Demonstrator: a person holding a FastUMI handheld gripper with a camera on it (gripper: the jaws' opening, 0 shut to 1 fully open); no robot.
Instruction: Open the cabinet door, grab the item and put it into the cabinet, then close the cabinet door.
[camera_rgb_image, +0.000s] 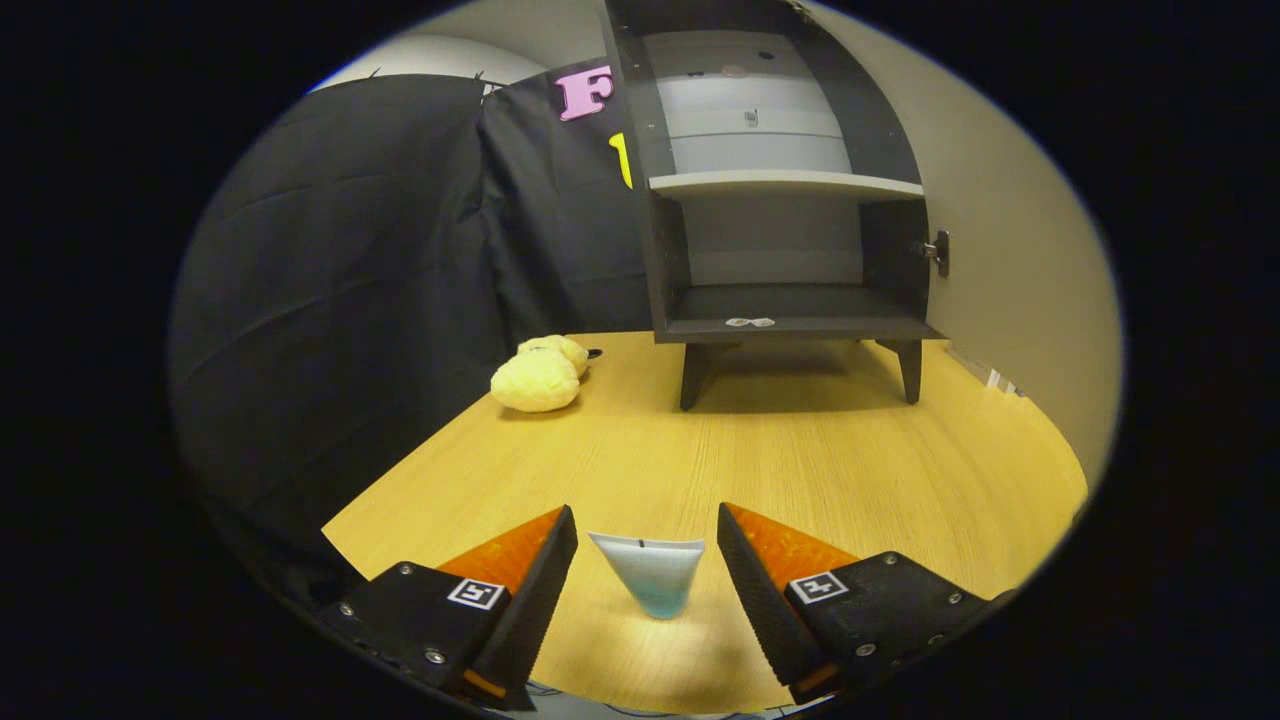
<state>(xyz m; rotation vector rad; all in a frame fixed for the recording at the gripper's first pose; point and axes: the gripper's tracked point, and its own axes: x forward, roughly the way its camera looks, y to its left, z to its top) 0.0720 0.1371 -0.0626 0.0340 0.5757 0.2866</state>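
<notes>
A small white pouch with a blue bottom (652, 577) stands on the wooden table (800, 450), between my two fingers and touching neither. My gripper (645, 512) is open, one finger on each side of the pouch. Beyond it, at the table's far side, stands the dark cabinet (780, 200) on short legs. Its door (1010, 250) is swung wide open to the right on a metal hinge (937, 252). Inside are a pale middle shelf (785, 183) and a dark bottom shelf (800, 305) with a small white mark (750, 322) at its front edge.
A yellow plush toy (540, 375) lies left of the cabinet, against the black cloth wall (350, 280). The table's left edge runs diagonally along that cloth. Bare tabletop lies between the pouch and the cabinet legs.
</notes>
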